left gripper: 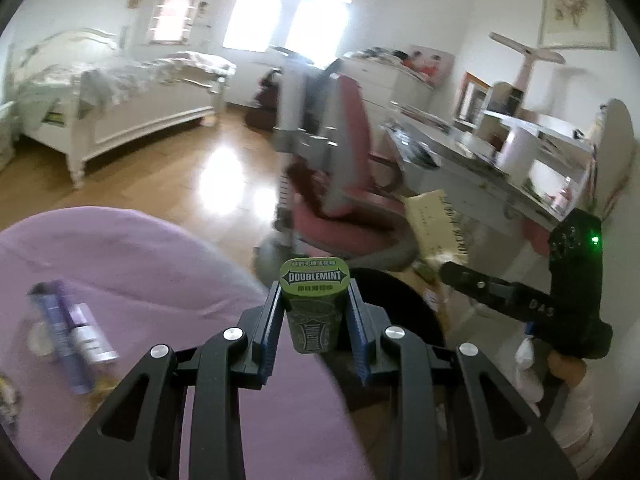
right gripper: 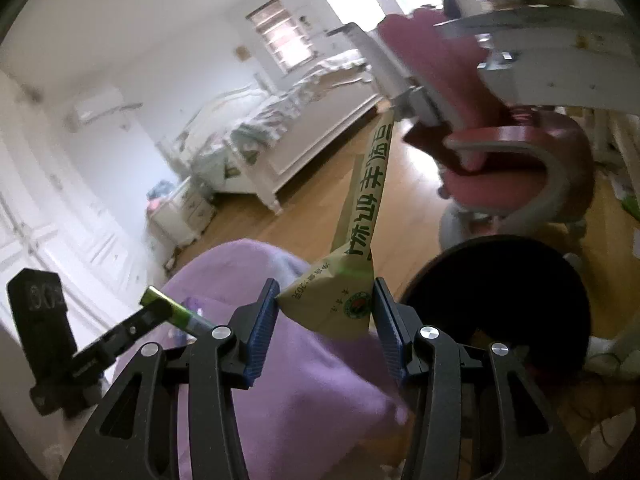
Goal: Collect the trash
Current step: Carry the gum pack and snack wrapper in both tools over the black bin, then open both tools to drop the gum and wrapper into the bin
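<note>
- Your left gripper is clamping a green Doublemint gum bottle between its blue pads, holding it upright with the lid on top.
- Your right gripper is pinching a tan paper packet by its lower end; the packet's long axis is running away from the jaws, up and forward.
- The black bin is sitting on the wood floor just ahead and to the right of the right gripper, beside the purple cover.
- From the left wrist view, the bin is lying just behind the bottle and slightly right.
- Judging by this, your right hand is nearer the bin's mouth, so the packet looks likely to go in first.
</note>
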{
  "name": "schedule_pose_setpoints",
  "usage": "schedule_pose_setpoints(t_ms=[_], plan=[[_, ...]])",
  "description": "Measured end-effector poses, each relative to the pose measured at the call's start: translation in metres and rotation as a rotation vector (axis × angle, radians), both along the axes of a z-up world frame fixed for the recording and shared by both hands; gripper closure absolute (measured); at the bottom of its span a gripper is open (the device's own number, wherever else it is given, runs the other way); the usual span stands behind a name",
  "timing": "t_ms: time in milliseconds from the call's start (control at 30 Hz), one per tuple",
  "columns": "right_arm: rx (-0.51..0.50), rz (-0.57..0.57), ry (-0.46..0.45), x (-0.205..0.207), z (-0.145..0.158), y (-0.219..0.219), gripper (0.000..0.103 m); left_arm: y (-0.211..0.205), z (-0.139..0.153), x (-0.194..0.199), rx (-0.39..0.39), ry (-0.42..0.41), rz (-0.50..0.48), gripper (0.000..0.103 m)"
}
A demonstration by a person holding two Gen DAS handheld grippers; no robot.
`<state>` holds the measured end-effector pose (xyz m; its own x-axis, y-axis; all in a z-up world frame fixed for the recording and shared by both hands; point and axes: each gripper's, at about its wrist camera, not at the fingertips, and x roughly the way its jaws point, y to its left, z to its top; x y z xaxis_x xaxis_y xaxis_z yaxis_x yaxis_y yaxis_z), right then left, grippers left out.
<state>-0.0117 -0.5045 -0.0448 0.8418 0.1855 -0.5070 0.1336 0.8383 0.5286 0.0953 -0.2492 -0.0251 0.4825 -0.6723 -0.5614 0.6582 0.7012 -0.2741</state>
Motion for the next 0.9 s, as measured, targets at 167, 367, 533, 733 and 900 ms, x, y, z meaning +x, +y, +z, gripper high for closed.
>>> schedule_pose_setpoints(t_ms=[167, 367, 533, 733, 900], plan=[[0.024, -0.058, 0.023, -0.010, -0.017, -0.032, 0.056, -0.046, -0.012, 0.000, -0.003, 0.035, -0.090, 0.072], [0.061, -0.116, 0.056, -0.019, -0.038, -0.062, 0.056, -0.094, -0.028, 0.005, 0.014, 0.084, -0.158, 0.072], [0.084, -0.145, 0.075, -0.025, -0.050, -0.078, 0.056, -0.121, -0.046, 0.006, 0.043, 0.127, -0.196, 0.072], [0.107, -0.163, 0.091, -0.025, -0.061, -0.090, 0.055, -0.144, -0.059, 0.008, 0.075, 0.147, -0.219, 0.072], [0.102, -0.173, 0.103, -0.024, -0.066, -0.094, 0.055, -0.157, -0.061, 0.006, 0.083, 0.141, -0.245, 0.072]])
